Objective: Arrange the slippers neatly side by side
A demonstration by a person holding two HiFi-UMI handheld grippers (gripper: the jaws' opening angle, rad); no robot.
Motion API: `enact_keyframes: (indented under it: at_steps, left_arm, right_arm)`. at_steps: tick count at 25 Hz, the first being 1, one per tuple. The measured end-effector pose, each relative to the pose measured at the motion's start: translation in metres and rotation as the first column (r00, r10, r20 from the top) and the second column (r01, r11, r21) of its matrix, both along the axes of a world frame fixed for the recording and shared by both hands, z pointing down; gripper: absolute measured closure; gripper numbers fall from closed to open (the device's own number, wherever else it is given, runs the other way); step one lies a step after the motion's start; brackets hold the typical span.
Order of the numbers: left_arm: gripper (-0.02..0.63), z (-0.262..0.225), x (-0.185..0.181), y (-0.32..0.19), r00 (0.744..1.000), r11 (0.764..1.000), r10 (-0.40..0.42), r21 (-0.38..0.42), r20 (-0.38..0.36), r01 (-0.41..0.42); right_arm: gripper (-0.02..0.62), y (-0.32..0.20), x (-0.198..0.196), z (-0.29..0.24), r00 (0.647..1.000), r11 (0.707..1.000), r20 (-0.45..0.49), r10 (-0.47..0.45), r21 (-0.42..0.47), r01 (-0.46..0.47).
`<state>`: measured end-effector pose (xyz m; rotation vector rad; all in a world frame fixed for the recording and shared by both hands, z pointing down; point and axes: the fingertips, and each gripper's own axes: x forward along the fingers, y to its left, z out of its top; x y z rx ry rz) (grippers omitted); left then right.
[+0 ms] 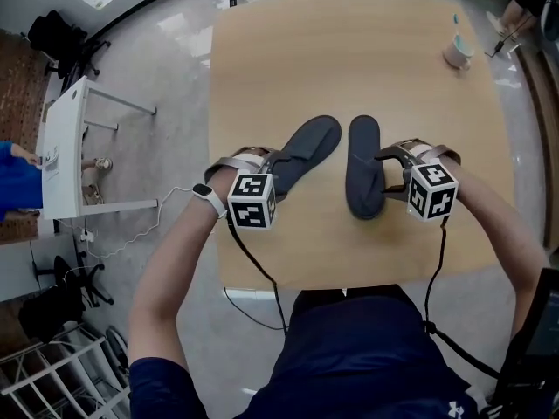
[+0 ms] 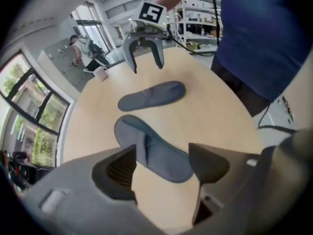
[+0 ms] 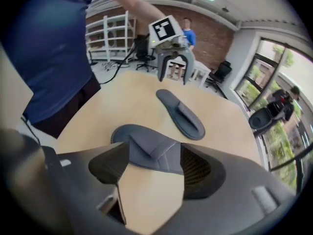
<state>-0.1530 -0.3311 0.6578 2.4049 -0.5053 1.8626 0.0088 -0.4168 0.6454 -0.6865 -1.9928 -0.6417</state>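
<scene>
Overhead, two dark grey flat fabric slippers lie on the pale wooden table (image 1: 288,51): the left slipper (image 1: 310,151) angled, the right slipper (image 1: 363,164) straight.

Left gripper view: the left gripper (image 2: 163,152) has its jaws spread around its slipper's near end.

Right gripper view: the right gripper (image 3: 152,156) has its jaws spread around that slipper's strap.

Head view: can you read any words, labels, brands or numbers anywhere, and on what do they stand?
No readable words or numbers.
Marker cubes: black-and-white square patterns, no letters.
White logo on the person's dark clothing: a symbol, too small to read.
Slippers, cup: no print visible.
</scene>
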Motion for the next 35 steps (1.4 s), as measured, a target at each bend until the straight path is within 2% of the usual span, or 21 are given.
enact_keyframes:
  at_steps: [2,5,8,11,14,17,20,24,27,29,32,35]
  left_arm:
    - [0.270,0.012,-0.006,-0.006,0.997,0.997,0.061,-0.044,0.047,-0.059]
    - [0.270,0.028,-0.008,-0.018,0.988,0.989,0.129,-0.088,0.083,-0.122]
    - [0.270,0.046,-0.008,-0.024,0.978,0.979,0.180,-0.122,0.108,-0.166]
    - [0.270,0.062,-0.006,-0.022,0.986,0.978,0.144,-0.164,0.080,-0.130]
    - [0.270,0.076,-0.006,-0.017,0.994,0.977,0.092,-0.200,0.058,-0.079]
    - [0.270,0.084,-0.005,-0.015,0.999,0.978,0.037,-0.204,0.033,-0.029]
    - [0.270,0.084,0.000,-0.015,0.998,0.976,-0.063,-0.208,-0.018,0.058]
    - [0.270,0.084,0.008,-0.002,0.981,0.961,-0.183,-0.220,-0.063,0.165]
    - [0.271,0.086,0.015,0.005,0.957,0.943,-0.277,-0.216,-0.083,0.254]
    - [0.272,0.086,0.018,0.012,0.935,0.925,-0.342,-0.213,-0.096,0.316]
    - [0.272,0.084,0.023,0.023,0.895,0.890,-0.432,-0.210,-0.108,0.404]
    - [0.272,0.084,0.031,0.034,0.842,0.843,-0.526,-0.205,-0.118,0.498]
  right_arm:
    - [0.264,0.002,-0.001,0.013,0.993,0.994,-0.047,-0.105,0.026,0.107]
    - [0.264,0.005,-0.005,0.031,0.976,0.981,-0.104,-0.193,0.006,0.195]
    - [0.269,0.012,-0.016,0.050,0.966,0.976,-0.141,-0.217,-0.039,0.213]
    - [0.287,0.019,-0.021,0.070,0.963,0.980,-0.193,-0.191,-0.091,0.176]
    - [0.295,0.022,-0.017,0.082,0.969,0.985,-0.212,-0.128,-0.138,0.100]
    - [0.295,0.019,-0.020,0.082,0.985,0.977,-0.174,0.007,-0.207,-0.043]
    - [0.296,0.016,-0.024,0.082,0.979,0.950,-0.138,0.153,-0.254,-0.184]
    - [0.298,0.014,-0.029,0.083,0.939,0.905,-0.119,0.323,-0.251,-0.343]
    - [0.298,0.008,-0.028,0.085,0.885,0.848,-0.116,0.452,-0.251,-0.466]
    - [0.300,0.005,-0.028,0.085,0.831,0.793,-0.119,0.543,-0.253,-0.554]
    - [0.301,0.001,-0.028,0.088,0.719,0.676,-0.128,0.683,-0.262,-0.689]
    - [0.302,-0.004,-0.028,0.089,0.569,0.522,-0.140,0.810,-0.271,-0.809]
